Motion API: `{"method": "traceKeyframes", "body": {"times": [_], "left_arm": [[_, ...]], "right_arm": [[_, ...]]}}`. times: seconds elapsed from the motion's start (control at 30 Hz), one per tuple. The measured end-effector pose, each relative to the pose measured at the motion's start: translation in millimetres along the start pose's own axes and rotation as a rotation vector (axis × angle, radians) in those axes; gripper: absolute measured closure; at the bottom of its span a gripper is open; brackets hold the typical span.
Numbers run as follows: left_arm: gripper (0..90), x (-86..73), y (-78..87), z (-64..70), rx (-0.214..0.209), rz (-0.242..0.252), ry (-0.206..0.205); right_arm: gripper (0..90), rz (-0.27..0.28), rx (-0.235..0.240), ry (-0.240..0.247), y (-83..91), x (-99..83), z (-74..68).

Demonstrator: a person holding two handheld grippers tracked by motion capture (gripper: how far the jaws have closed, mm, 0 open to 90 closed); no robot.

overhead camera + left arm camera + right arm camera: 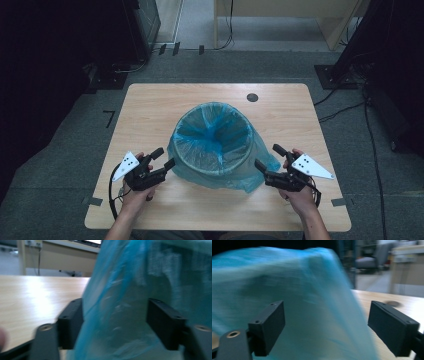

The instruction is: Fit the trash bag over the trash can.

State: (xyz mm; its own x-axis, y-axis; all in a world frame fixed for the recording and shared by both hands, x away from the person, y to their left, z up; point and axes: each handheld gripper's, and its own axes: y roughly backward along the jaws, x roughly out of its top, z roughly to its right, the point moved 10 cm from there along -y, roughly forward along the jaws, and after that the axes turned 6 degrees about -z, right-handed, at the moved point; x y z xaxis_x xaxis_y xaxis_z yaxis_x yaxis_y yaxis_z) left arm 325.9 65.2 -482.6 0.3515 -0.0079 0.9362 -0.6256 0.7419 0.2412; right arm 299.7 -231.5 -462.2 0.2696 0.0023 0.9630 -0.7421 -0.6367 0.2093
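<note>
Light wooden rectangular table carries everything; a small dark round hole sits near its far edge. In the middle stands the round waste bin lined with a translucent blue plastic bag — the bag's skirt is folded over the rim and hangs down the outside, bunching on the tabletop at the near right.

Your left gripper sits at the bin's near-left side, jaws spread, with the bag film lying between them but not pinched. Your right gripper mirrors it at the near-right, jaws also spread wide, the loose skirt in front of and between them, no contact that can be made out. Both gripper views are blurred, so exact touch is hard to call.

Risks from here, as a judgement: close on too little film and it slips out; close too deep and you may clamp the bin wall with the bag, dragging or tipping the light bin. Pull one side harder than the other and the liner could pop off the far rim or the bin slide across the table — thin film may also tear at the jaw edges if you yank
</note>
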Motion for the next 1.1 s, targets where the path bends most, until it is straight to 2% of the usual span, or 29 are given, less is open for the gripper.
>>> {"method": "traceKeyframes", "body": {"times": [0.07,0.1,0.13,0.2,0.23,0.3,0.33,0.37,0.43,0.47,0.57,0.63,0.77,0.83,0.93,0.97,1.0,1.03,1.1], "left_arm": [[27.1,-1.3,-2.9,8.2,-0.031,-0.004,-0.040],[30.7,-3.1,-5.1,10.4,-0.024,-0.014,-0.059],[33.5,-4.6,-7.6,12.7,-0.027,-0.022,-0.068],[40.2,-7.0,-11.0,16.1,-0.042,-0.029,-0.068],[45.6,-8.4,-12.0,16.7,-0.045,-0.036,-0.069],[61.3,-10.9,-13.0,17.6,-0.044,-0.046,-0.076],[71.7,-12.6,-12.8,19.0,-0.045,-0.051,-0.094],[80.0,-13.4,-12.7,20.1,-0.050,-0.053,-0.102],[90.0,-14.5,-12.6,20.8,-0.049,-0.059,-0.111],[90.0,-15.0,-12.6,21.1,-0.055,-0.064,-0.107],[90.0,-20.5,-14.0,17.1,-0.032,-0.100,-0.109],[90.0,-28.1,-15.6,12.5,-0.007,-0.140,-0.105],[90.0,-43.4,-18.3,-1.4,0.059,-0.233,-0.089],[90.0,-48.8,-19.2,-9.2,0.093,-0.265,-0.060],[90.0,-53.1,-19.3,-16.3,0.117,-0.283,-0.034],[90.0,-52.7,-18.8,-17.8,0.117,-0.275,-0.027],[87.7,-51.3,-17.9,-18.2,0.108,-0.259,-0.022],[74.5,-49.7,-17.0,-18.4,0.094,-0.246,-0.019],[51.3,-45.6,-13.8,-18.7,0.074,-0.223,-0.025]], "right_arm": [[3.2,-0.017,0.058,0.023,-4.8,1.2,-15.6],[2.4,-0.023,0.068,0.032,-7.2,1.6,-21.0],[2.4,-0.035,0.059,0.040,-10.2,1.4,-24.4],[6.5,-0.071,0.075,0.057,-16.1,-1.9,-32.8],[14.1,-0.080,0.083,0.069,-18.3,-3.9,-36.3],[36.4,-0.087,0.117,0.082,-20.8,-8.5,-43.5],[55.5,-0.092,0.122,0.091,-21.5,-10.7,-45.6],[69.7,-0.102,0.089,0.105,-23.0,-13.5,-44.7],[83.9,-0.109,0.101,0.117,-23.7,-16.9,-46.8],[90.0,-0.122,0.094,0.119,-24.9,-19.4,-46.2],[90.0,-0.166,0.092,0.161,-27.6,-29.2,-47.0],[90.0,-0.213,0.062,0.207,-30.9,-40.3,-43.7],[90.0,-0.280,0.037,0.224,-33.7,-61.1,-34.5],[90.0,-0.294,0.022,0.227,-33.4,-64.6,-30.7],[90.0,-0.290,0.023,0.215,-31.1,-65.4,-27.6],[90.0,-0.287,0.025,0.208,-30.1,-64.8,-27.1],[90.0,-0.276,0.043,0.191,-28.5,-63.4,-27.9],[85.5,-0.264,0.065,0.176,-26.3,-61.3,-28.8],[70.9,-0.232,0.113,0.151,-20.8,-54.6,-31.6]]}}
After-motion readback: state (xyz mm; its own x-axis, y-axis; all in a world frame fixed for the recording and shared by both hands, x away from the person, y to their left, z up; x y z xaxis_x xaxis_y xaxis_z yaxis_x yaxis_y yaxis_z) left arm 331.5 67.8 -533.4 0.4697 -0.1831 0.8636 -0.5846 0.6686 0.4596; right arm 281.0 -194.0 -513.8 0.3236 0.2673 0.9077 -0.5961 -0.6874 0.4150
